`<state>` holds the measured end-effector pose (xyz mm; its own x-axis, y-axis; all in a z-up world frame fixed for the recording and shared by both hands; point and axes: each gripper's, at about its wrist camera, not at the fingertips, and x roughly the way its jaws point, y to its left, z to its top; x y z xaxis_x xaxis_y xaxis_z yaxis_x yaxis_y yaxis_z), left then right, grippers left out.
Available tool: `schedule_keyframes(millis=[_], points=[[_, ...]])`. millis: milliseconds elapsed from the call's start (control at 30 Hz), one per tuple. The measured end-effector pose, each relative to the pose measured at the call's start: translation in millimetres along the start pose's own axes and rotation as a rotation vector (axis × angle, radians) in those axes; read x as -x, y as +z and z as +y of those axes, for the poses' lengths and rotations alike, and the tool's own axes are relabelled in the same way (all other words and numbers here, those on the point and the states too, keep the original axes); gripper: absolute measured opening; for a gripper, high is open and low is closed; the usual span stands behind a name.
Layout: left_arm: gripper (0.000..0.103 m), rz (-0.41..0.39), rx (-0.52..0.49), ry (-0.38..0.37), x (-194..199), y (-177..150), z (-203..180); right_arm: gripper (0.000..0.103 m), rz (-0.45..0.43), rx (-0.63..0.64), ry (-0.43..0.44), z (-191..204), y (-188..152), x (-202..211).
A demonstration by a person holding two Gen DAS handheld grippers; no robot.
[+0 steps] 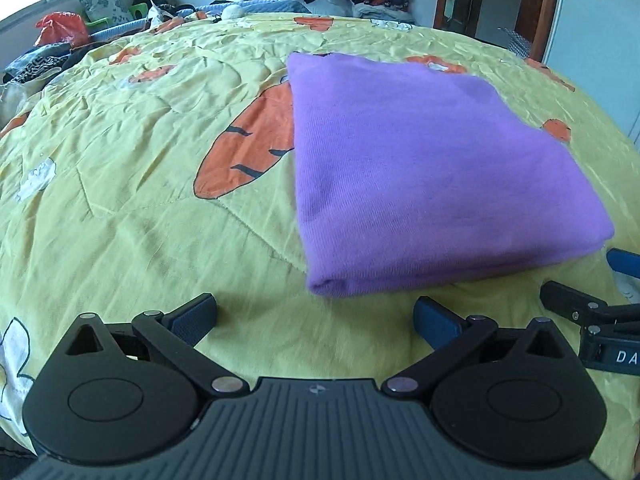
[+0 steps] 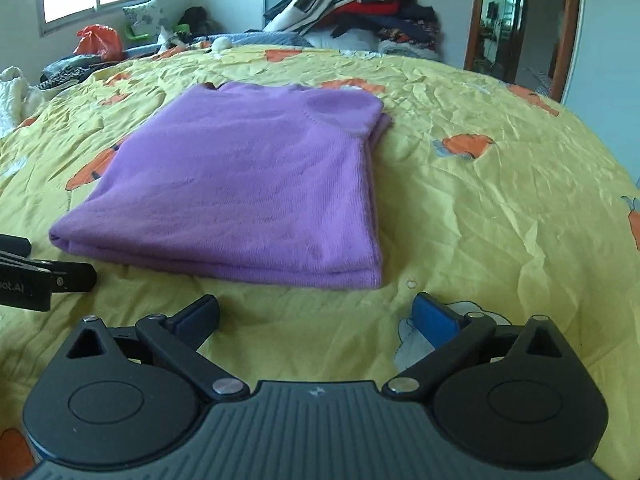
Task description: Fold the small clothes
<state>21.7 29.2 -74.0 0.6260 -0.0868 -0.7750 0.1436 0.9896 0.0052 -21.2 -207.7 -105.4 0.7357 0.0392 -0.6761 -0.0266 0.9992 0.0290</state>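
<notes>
I am holding my left gripper (image 1: pixel 314 314) and right gripper (image 2: pixel 316 314), both spread wide and empty, just short of the folded purple garment (image 2: pixel 240 184) on the yellow quilt (image 2: pixel 500 200), where a careless nudge could undo its layers.

Folded garment (image 1: pixel 432 168) on bedspread (image 1: pixel 132 216); clothes pile (image 2: pixel 360 12) behind; both hand-held grippers before garment.

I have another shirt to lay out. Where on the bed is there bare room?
Bare yellow carrot-print quilt lies right of the folded purple knit top, out to the bed's edge, and left of it. The far end is crowded by the heaped dark clothes and orange plastic bag.
</notes>
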Motion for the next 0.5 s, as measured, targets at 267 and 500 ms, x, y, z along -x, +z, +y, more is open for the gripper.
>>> schedule_keyframes(millis=[267, 500], points=[[0.103, 0.014, 0.011, 0.011, -6, 9, -4, 0.103, -0.003, -0.008, -0.004, 0, 1, -1], [0.103, 0.015, 0.016, 0.019, -8, 10, -9, 0.103, -0.011, -0.015, -0.014, 2, 0, -1]])
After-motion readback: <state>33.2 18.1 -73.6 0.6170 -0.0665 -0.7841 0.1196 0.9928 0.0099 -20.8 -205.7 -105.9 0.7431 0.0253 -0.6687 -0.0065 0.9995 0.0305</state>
